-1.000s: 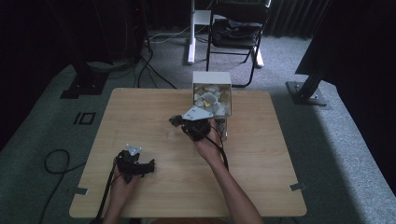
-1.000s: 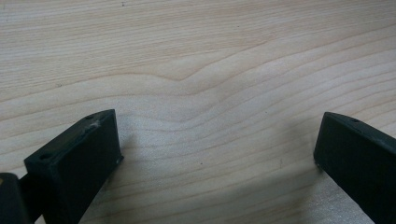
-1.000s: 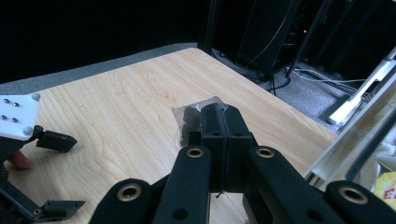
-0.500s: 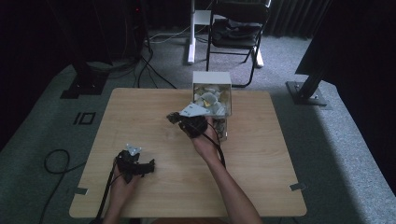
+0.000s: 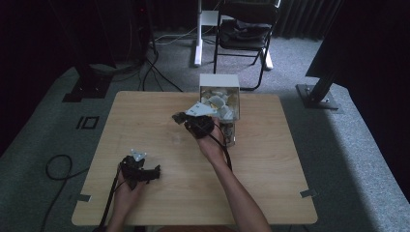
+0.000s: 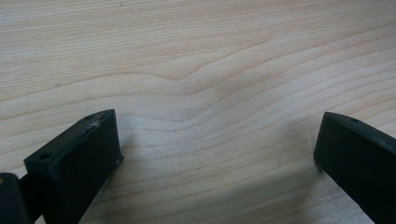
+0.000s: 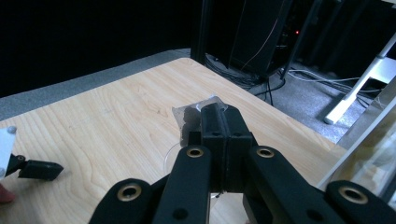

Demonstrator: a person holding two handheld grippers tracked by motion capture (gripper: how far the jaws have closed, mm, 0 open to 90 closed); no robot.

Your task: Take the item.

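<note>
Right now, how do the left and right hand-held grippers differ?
The left hand-held gripper has its jaws spread wide over bare table; the right hand-held gripper is shut on a clear wrapper. In the high view, left sits near the front edge, right beside the clear box. Both have black jaws.

Both black grippers, left gripper point(image 5: 153, 170) and right gripper point(image 7: 218, 116), carry blocky jaws, brass-ringed pivot screws, grey plates and trailing black cables.

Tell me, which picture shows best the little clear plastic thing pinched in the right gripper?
The right gripper view: the small clear plastic piece sits close up, pinched between the shut jaws of the right gripper. The high view shows just a dark blur there. The left gripper view looks at bare wooden table.
</note>
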